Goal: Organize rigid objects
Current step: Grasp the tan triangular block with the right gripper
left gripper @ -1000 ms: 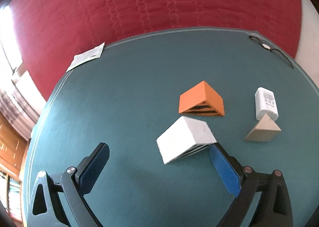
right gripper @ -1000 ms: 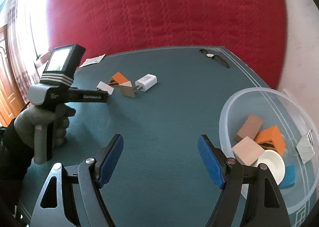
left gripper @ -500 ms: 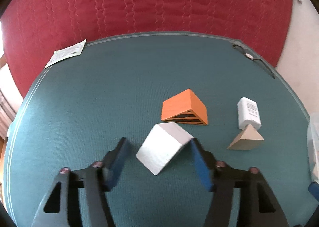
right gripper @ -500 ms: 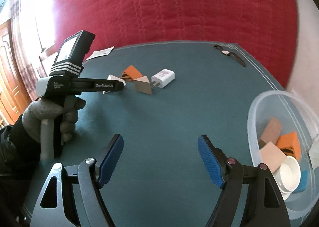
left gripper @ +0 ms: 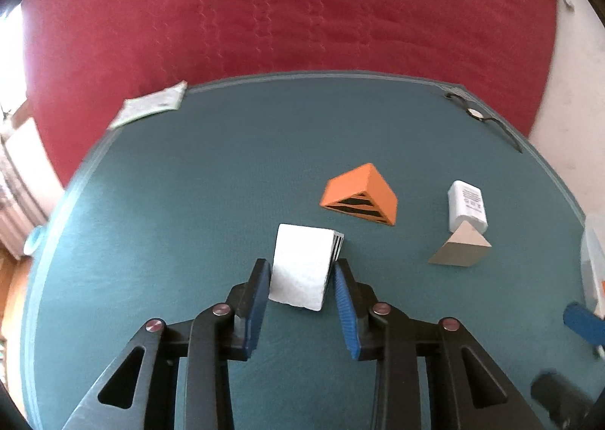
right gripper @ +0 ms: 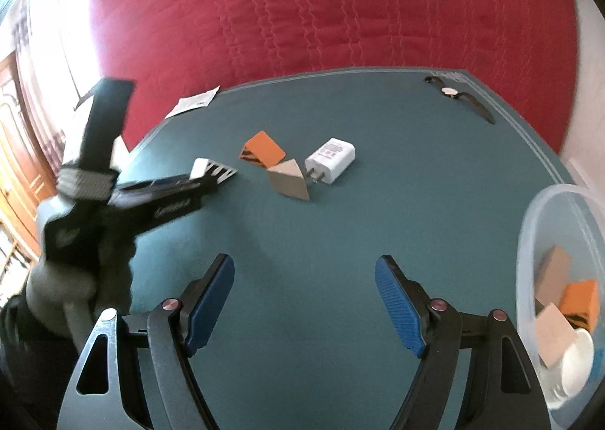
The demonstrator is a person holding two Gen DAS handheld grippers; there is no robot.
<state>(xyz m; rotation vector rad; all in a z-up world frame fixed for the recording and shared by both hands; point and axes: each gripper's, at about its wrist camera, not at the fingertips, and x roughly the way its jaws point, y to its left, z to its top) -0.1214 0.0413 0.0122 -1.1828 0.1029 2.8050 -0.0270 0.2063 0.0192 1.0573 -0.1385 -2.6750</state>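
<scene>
The left claw (left gripper: 300,288) is closed onto the white block (left gripper: 301,265), one blue pad against each side face; whether the block rests on the teal tabletop (left gripper: 189,184) or is raised off it cannot be told. The block's striped end face points away from the claw, toward the orange wedge (left gripper: 361,195), which lies near it but apart. Right of the wedge lies the white charger (left gripper: 466,205); the beige wedge (left gripper: 459,248) sits just in front of the charger, its tip overlapping the charger's near end in the left wrist view. In the right wrist view the charger's prongs point toward the beige wedge. The right claw (right gripper: 304,303) is spread wide with nothing between its pads, low over bare tabletop. A clear bowl (right gripper: 537,210) stands at the tabletop's right edge, well apart from the loose group, and holds a brown block (right gripper: 554,271), an orange block (right gripper: 580,297), a pale block (right gripper: 552,335) and a white round item (right gripper: 576,358). A watch (right gripper: 459,99) lies at the far right corner and a paper slip (right gripper: 193,103) at the far left edge. A red quilt (right gripper: 321,6) fills the background.
</scene>
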